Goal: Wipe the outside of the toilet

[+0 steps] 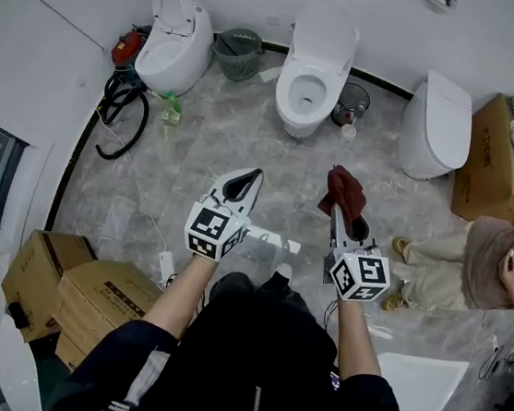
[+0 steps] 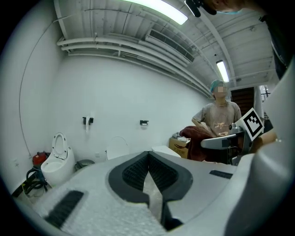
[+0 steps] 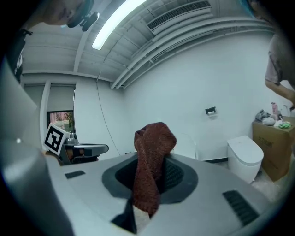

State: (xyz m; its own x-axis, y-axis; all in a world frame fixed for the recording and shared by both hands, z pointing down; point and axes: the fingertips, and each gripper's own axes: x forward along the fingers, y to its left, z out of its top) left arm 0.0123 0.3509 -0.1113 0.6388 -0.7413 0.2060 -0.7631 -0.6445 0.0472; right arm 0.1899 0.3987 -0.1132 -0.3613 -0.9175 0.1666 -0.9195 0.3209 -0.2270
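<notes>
Three white toilets stand along the far wall: a left one (image 1: 176, 46) with its seat raised, a middle one (image 1: 315, 66) with its lid up, and a right one (image 1: 437, 125) with its lid down. My right gripper (image 1: 335, 209) is shut on a dark red cloth (image 1: 343, 190), which bunches up above its tips (image 3: 153, 159). My left gripper (image 1: 256, 175) is shut, its ribbed pads meeting with nothing between them (image 2: 149, 155). Both grippers hover over the marble floor, well short of the middle toilet. In the right gripper view the closed toilet (image 3: 246, 155) stands at the right.
A green wastebasket (image 1: 238, 53) and a dark bin (image 1: 352, 100) flank the middle toilet. Black hose (image 1: 122, 107) and a green bottle (image 1: 169, 111) lie near the left toilet. Cardboard boxes stand at front left (image 1: 74, 294) and far right (image 1: 488, 159). A person (image 1: 496, 267) crouches at the right.
</notes>
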